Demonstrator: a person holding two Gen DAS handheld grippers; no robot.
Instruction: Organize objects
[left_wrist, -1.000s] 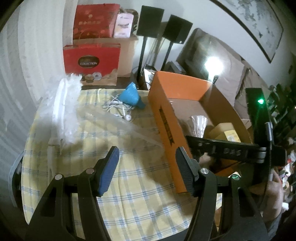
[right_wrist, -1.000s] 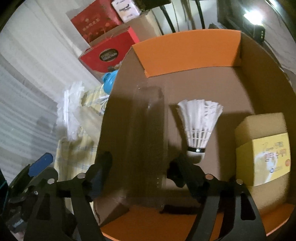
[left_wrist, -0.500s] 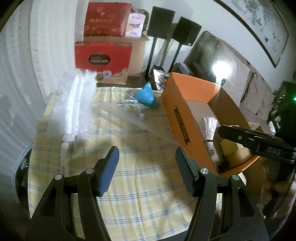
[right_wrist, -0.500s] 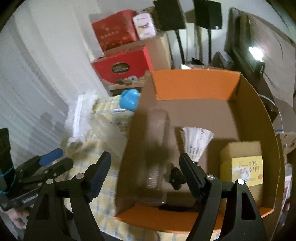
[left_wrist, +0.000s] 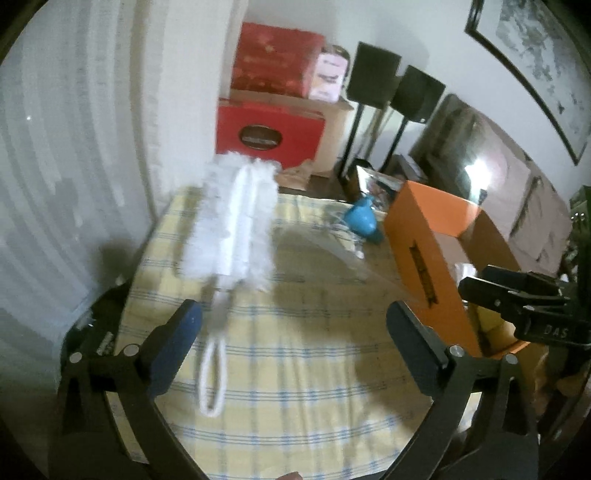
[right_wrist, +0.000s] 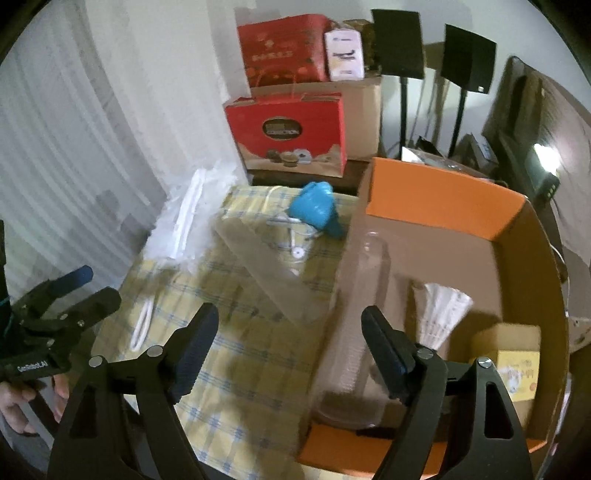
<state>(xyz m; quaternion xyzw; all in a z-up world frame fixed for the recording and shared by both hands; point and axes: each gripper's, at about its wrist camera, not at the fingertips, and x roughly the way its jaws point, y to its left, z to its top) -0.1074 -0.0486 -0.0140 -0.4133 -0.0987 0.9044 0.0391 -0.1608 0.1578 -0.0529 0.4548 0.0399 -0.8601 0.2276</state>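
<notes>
- Right wrist view: right gripper (right_wrist: 288, 350) spread wide, empty, over the near-left wall of the box (right_wrist: 447, 192); tube (right_wrist: 364, 306), shuttlecock (right_wrist: 441, 314) and carton (right_wrist: 513, 363) already inside.
- Left of the box on the cloth (right_wrist: 240, 354): duster (left_wrist: 236, 225), funnel (right_wrist: 317, 208), earphones (right_wrist: 295, 240), clear sheet (right_wrist: 273, 269), not yet packed.
- Left gripper (left_wrist: 291, 321) wide open, empty, aimed at the duster handle, probably the next pick.

Behind the yellow checked tablecloth (right_wrist: 236, 373) there's a red gift bag (right_wrist: 286, 134) on the floor, with a cardboard box (right_wrist: 364, 110) behind it holding a red box (right_wrist: 282, 51) and a small pink one (right_wrist: 345, 55). Two black speakers on stands (right_wrist: 430, 44) and a framed picture (left_wrist: 535, 62) on the wall.
</notes>
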